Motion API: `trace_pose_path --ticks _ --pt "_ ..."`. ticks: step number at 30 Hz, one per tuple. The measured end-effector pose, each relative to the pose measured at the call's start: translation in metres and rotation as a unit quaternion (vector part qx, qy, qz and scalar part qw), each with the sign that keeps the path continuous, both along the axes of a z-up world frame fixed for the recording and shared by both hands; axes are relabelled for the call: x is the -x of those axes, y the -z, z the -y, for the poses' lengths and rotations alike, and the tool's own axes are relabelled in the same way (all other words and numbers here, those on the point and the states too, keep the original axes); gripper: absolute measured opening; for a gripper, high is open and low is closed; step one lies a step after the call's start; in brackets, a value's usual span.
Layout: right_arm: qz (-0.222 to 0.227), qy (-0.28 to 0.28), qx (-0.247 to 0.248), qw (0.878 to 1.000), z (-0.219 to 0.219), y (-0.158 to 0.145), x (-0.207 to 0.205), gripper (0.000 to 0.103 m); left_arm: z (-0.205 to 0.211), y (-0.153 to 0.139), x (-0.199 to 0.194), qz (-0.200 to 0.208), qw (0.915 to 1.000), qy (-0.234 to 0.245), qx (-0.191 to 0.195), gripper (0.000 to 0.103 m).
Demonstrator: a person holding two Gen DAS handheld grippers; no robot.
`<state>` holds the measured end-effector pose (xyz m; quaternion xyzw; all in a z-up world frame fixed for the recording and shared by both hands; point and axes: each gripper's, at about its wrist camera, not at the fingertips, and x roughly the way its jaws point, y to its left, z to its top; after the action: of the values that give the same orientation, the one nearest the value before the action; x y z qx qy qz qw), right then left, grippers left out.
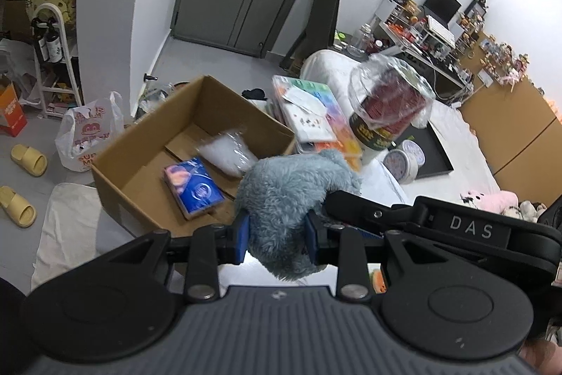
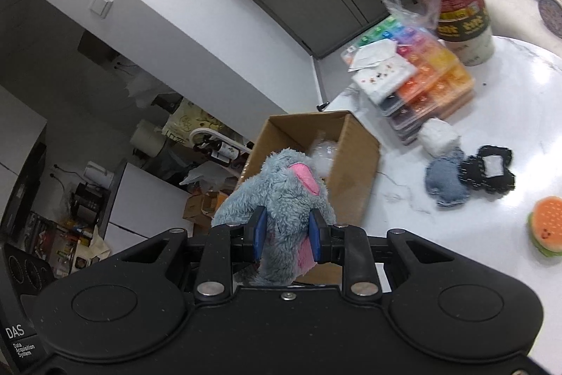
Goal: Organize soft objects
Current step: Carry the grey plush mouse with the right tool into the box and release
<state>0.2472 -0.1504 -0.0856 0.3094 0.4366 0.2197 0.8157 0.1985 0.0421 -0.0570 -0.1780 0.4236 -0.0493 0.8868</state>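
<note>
Both the left hand-held gripper (image 1: 276, 239) and right hand-held gripper (image 2: 287, 238) pinch the grey plush toy (image 1: 288, 195); ahead of them sits the cardboard box (image 1: 147, 143).

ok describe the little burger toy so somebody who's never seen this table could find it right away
Start at the white marble table beside the cardboard box. At the table's near right edge, apart from the denim pouch and black patch, sits the burger plush: the only orange, round one, with a green layer and a stitched face.
</note>
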Motion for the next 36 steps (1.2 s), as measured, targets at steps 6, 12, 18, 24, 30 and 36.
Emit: trace_pose_path --ticks 6,12,18,24,30,36 --pt "-0.003 -0.014 0.000 1.000 -0.022 0.001 -0.010 0.025 -0.023 0.001 -0.004 0.000 0.9999 -0.017 0.002 0.031" --pt "-0.012 -0.023 -0.002 1.000 -0.044 0.009 -0.022 0.025 -0.046 0.008 -0.011 -0.005 0.9993 -0.036 0.009 0.031" --pt "-0.028 -0.029 -0.003 0.999 -0.064 0.021 -0.034 0.026 -0.065 0.021 -0.022 -0.016 0.9985 -0.050 0.011 0.031" --pt "-0.040 -0.037 -0.004 0.999 -0.079 0.032 -0.047 0.026 -0.080 0.032 -0.032 -0.025 0.9976 -0.063 0.012 0.031" --pt "-0.051 -0.045 -0.012 0.998 -0.090 0.039 -0.057 0.027 -0.090 0.039 -0.039 -0.031 0.9965 -0.078 0.005 0.032" --pt "-0.064 -0.049 -0.020 0.997 -0.094 0.046 -0.060 0.043 -0.093 0.037 -0.041 -0.032 0.9940 -0.096 -0.041 0.040"
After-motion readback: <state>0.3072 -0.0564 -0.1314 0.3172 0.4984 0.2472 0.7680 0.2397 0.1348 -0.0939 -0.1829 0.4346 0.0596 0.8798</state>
